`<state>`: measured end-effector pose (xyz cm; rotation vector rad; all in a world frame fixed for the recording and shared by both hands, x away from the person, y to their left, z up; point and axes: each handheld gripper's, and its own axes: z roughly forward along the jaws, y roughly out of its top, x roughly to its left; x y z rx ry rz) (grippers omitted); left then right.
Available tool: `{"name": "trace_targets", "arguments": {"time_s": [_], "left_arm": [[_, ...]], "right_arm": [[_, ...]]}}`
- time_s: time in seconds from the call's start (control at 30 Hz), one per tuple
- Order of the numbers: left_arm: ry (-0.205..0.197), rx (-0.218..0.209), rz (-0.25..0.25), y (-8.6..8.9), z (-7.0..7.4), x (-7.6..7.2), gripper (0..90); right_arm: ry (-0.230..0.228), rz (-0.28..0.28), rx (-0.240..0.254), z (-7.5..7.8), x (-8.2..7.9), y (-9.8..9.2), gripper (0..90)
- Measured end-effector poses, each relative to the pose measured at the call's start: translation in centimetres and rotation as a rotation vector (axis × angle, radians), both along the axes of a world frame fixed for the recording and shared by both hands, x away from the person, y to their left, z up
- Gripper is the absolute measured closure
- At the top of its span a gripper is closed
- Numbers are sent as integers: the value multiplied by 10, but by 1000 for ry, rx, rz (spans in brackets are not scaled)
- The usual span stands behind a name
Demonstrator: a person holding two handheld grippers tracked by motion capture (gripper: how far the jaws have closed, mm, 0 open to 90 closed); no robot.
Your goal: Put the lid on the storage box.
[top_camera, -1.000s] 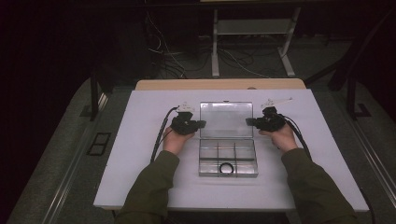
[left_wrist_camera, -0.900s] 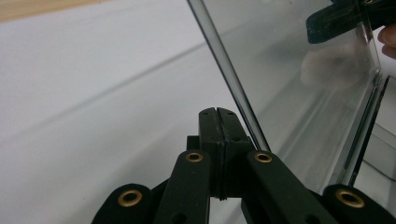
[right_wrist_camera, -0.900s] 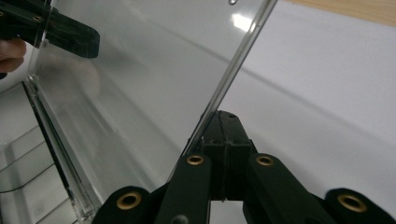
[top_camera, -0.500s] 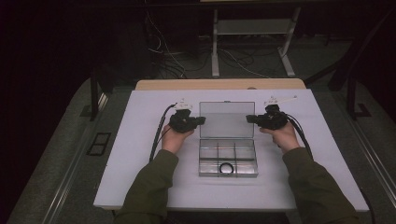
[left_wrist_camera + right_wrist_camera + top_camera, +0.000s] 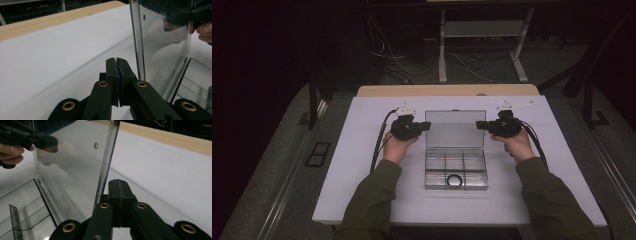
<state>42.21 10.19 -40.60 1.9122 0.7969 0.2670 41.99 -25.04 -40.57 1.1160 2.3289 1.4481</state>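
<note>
On white table [image 5: 362, 165], clear plastic compartment box [image 5: 456, 169], upright lid [image 5: 455, 128], black ring [image 5: 455, 180], both grippers pressed together.

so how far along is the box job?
Done: the clear box's lid stands open, upright behind the tray. In hand: the left gripper and right gripper, both shut on nothing, sit at the lid's two side edges. Left: a black ring lies in the front middle compartment, untouched; the other compartments look empty.
</note>
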Motion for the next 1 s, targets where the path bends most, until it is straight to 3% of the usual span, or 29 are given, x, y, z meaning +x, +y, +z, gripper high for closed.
{"name": "trace_targets", "arguments": {"time_s": [0.27,0.4,0.53,0.73,1.0], "left_arm": [[-23,-3,29,20,15,-10,824],[-33,9,25,27,22,-19,767],[-40,-9,6,31,27,-28,702],[-58,-72,-23,29,36,-35,652],[-95,-95,-47,16,42,-38,689]], "right_arm": [[-9,1,7,4,-2,0,892],[-10,3,9,5,-4,0,892],[-14,6,7,6,-6,0,892],[-16,14,8,9,-12,0,892],[-19,22,7,9,-16,0,892]]}}
